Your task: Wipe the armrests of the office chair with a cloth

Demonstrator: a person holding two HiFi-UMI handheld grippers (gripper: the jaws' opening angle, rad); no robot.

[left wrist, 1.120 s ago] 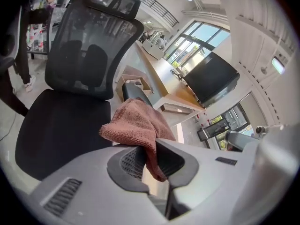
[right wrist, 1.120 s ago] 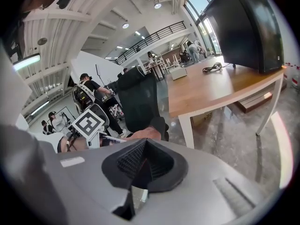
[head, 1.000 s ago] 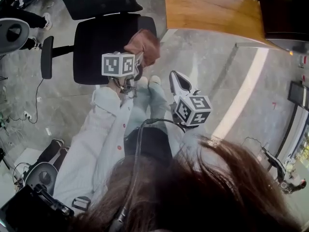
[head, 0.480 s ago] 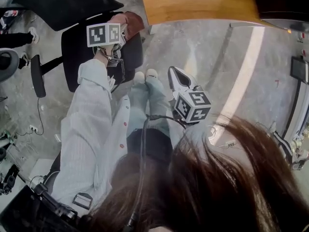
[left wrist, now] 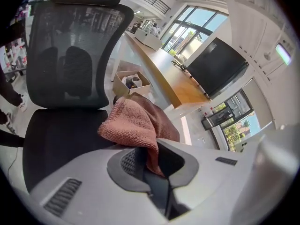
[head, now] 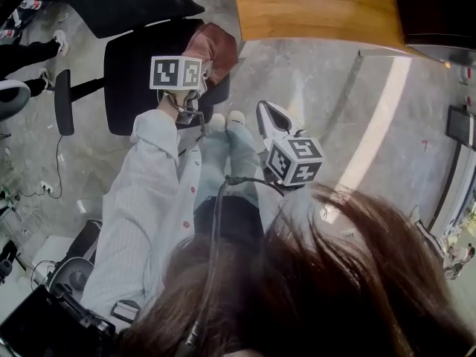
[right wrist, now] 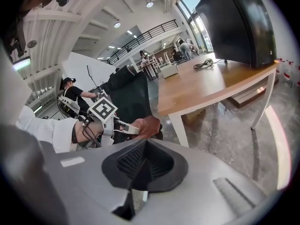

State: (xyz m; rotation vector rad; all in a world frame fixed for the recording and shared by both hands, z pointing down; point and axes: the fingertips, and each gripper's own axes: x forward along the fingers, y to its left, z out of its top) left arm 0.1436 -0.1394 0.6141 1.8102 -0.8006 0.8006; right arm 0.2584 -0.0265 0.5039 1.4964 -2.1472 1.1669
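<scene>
My left gripper (head: 202, 64) is shut on a reddish-brown cloth (head: 216, 47), which is bunched over the right edge of the black office chair's seat (head: 137, 73). In the left gripper view the cloth (left wrist: 133, 121) folds out of the left gripper (left wrist: 149, 159) in front of the mesh backrest (left wrist: 70, 55). The cloth hides the armrest on that side. The chair's other armrest (head: 62, 101) stands bare at the far side. My right gripper (head: 268, 114) hangs shut and empty over the floor near the person's shoes; in its own view the right gripper (right wrist: 142, 149) looks towards the cloth (right wrist: 147, 125).
A wooden desk (head: 320, 10) stands right of the chair, with a dark monitor (left wrist: 215, 67) on it and an open cardboard box (left wrist: 131, 81) beside it. Cables and equipment (head: 30, 199) lie on the floor at the left. People (right wrist: 70, 95) stand in the background.
My left gripper, holding the cloth, went out along the chair's right side and came back a little. The right gripper has hardly moved.
</scene>
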